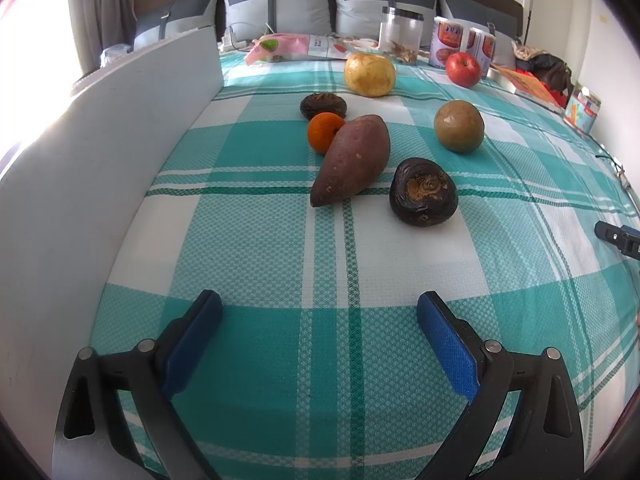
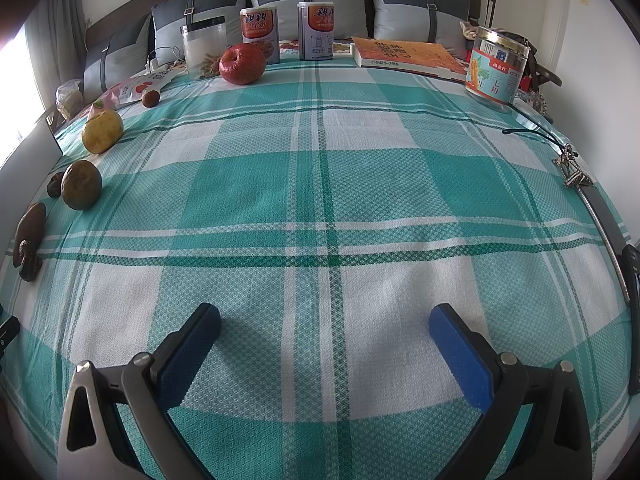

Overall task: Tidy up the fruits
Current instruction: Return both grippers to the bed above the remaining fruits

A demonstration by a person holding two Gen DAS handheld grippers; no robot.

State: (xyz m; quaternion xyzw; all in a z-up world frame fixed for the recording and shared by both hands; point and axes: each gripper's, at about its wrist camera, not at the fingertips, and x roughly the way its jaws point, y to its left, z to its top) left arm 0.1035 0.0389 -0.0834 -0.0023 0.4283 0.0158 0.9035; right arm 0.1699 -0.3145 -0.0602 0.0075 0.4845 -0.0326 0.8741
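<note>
On the teal plaid cloth (image 1: pixel 280 240) lie a sweet potato (image 1: pixel 352 158), a small orange (image 1: pixel 323 132) touching it, two dark wrinkled fruits (image 1: pixel 423 192) (image 1: pixel 323 106), a green-brown round fruit (image 1: pixel 459 126), a yellow fruit (image 1: pixel 370 74) and a red apple (image 1: pixel 463 69). My left gripper (image 1: pixel 319 312) is open and empty, short of the sweet potato. My right gripper (image 2: pixel 325 326) is open and empty over bare cloth; its tip shows in the left wrist view (image 1: pixel 618 236). The right wrist view shows the apple (image 2: pixel 242 63), yellow fruit (image 2: pixel 102 131) and green-brown fruit (image 2: pixel 81 185) at left.
A white board (image 1: pixel 100 160) stands along the left edge. At the back are a clear jar (image 2: pixel 203 50), two cans (image 2: pixel 259 34) (image 2: pixel 315 30), a book (image 2: pixel 408 58), a labelled jar (image 2: pixel 496 68), snack packets (image 1: pixel 296 46) and pillows. A metal-tipped cord (image 2: pixel 572 176) lies at right.
</note>
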